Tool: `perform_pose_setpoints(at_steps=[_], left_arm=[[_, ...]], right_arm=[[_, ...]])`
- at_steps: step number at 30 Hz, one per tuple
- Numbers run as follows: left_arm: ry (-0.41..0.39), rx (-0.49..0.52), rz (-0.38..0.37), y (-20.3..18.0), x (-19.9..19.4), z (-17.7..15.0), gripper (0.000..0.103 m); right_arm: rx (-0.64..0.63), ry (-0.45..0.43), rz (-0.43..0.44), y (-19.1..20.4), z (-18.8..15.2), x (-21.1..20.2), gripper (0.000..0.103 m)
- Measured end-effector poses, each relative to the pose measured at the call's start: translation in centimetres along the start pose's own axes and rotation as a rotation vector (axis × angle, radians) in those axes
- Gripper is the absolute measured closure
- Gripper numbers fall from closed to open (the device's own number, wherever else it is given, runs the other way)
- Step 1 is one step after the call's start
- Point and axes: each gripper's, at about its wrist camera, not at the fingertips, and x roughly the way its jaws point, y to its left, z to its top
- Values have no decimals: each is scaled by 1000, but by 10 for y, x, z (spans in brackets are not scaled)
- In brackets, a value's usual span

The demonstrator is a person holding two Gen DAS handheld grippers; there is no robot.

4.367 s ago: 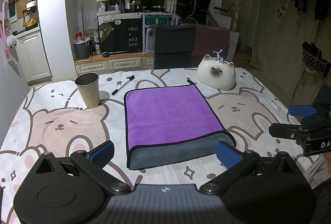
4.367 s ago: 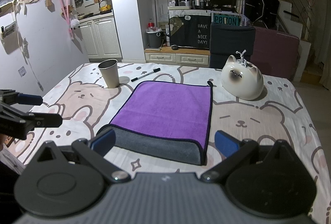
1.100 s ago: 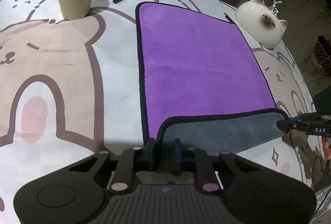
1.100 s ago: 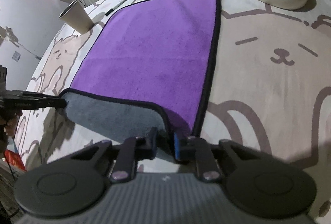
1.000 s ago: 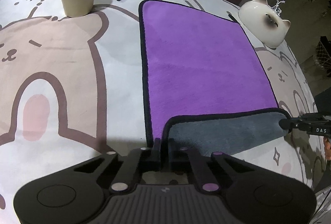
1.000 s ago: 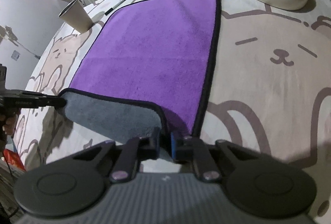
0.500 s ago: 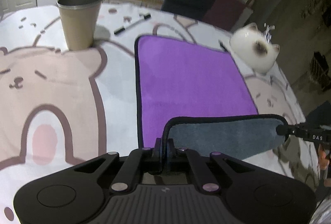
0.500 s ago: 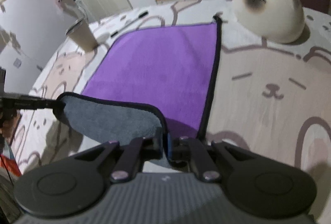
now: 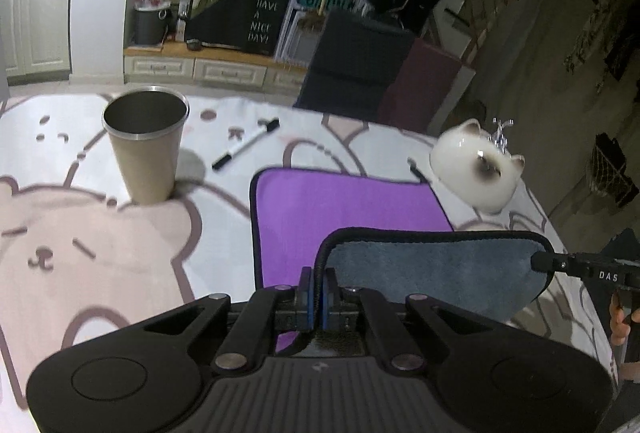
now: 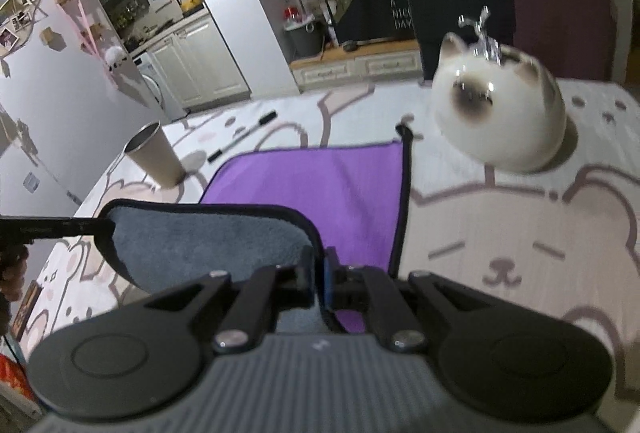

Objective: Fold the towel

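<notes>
A purple towel (image 9: 344,205) with a grey underside and black hem lies on the bear-print table; it also shows in the right wrist view (image 10: 320,185). Its near edge is lifted, grey side (image 9: 432,273) facing me. My left gripper (image 9: 318,289) is shut on the near left corner. My right gripper (image 10: 318,273) is shut on the near right corner, and its tip shows in the left wrist view (image 9: 540,261). The left gripper's tip shows in the right wrist view (image 10: 100,225).
A metal cup (image 9: 146,149) stands left of the towel, with a black marker (image 9: 246,149) behind it. A white ceramic cat (image 10: 500,113) sits at the towel's far right corner. Chairs and kitchen cabinets lie beyond the table.
Both grippers closed on the towel's near corners, then lifted them and carried them forward over the towel. The grey underside now stands higher and covers more of the purple.
</notes>
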Motion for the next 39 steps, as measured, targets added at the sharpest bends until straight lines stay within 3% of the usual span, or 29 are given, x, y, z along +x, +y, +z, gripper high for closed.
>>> perform_pose_setpoints(at_steps=[22, 39], left_arm=[[-72, 63, 121, 4, 64, 72, 99], [-28, 107, 201, 1, 111, 108, 98]], right_arm=[[-70, -70, -98, -4, 66, 52, 98], [-55, -71, -171, -18, 89, 88, 98]])
